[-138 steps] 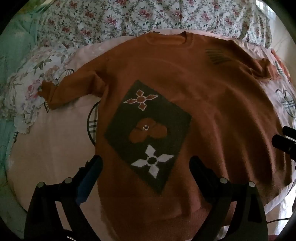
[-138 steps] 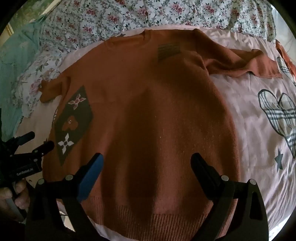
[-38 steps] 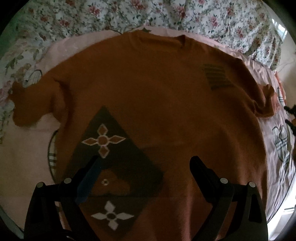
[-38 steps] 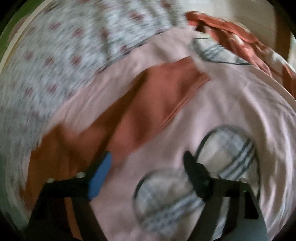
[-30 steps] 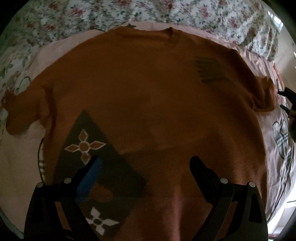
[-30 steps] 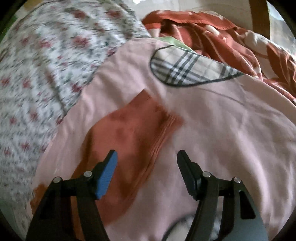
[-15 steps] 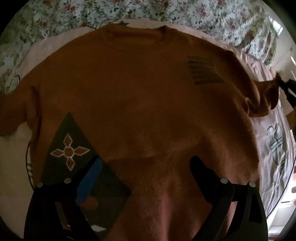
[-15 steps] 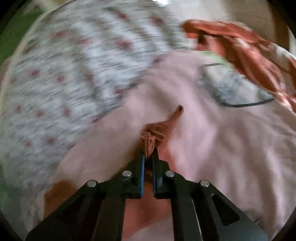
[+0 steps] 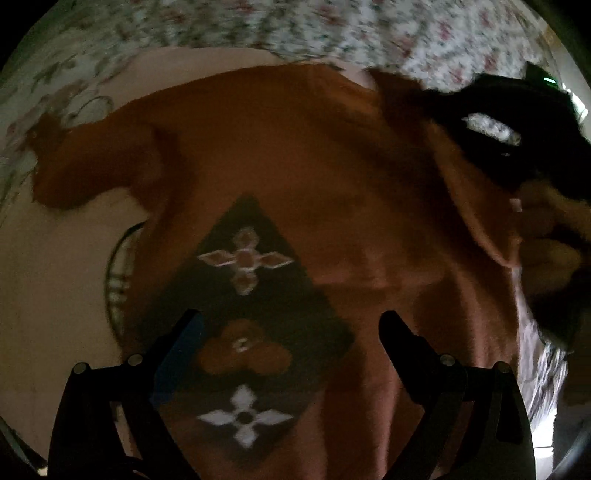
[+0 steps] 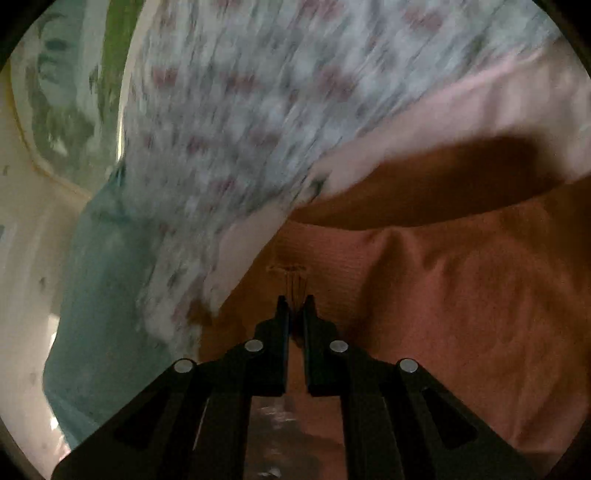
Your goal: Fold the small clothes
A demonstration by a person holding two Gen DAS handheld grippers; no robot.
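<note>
An orange sweater (image 9: 314, 177) lies spread on a pink sheet, with a dark diamond patch (image 9: 255, 295) bearing flower motifs. My left gripper (image 9: 291, 328) is open and empty, hovering over the patch. My right gripper (image 10: 295, 306) is shut on the cuff of the sweater's right sleeve (image 10: 291, 273) and holds it lifted over the sweater body (image 10: 461, 295). In the left wrist view the right gripper (image 9: 517, 133) shows as a dark shape at the upper right, with the sleeve (image 9: 476, 206) folded inward below it. The left sleeve (image 9: 85, 162) lies out to the left.
A floral quilt (image 9: 295, 26) runs along the far side of the bed, also blurred in the right wrist view (image 10: 240, 110). The pink sheet (image 9: 55, 277) with plaid heart prints lies under the sweater. A teal cloth (image 10: 99, 295) hangs at the left.
My right gripper, shut on the sleeve cuff, has carried it from the sheet up and inward over the sweater body. My left gripper has drawn back toward the diamond patch.
</note>
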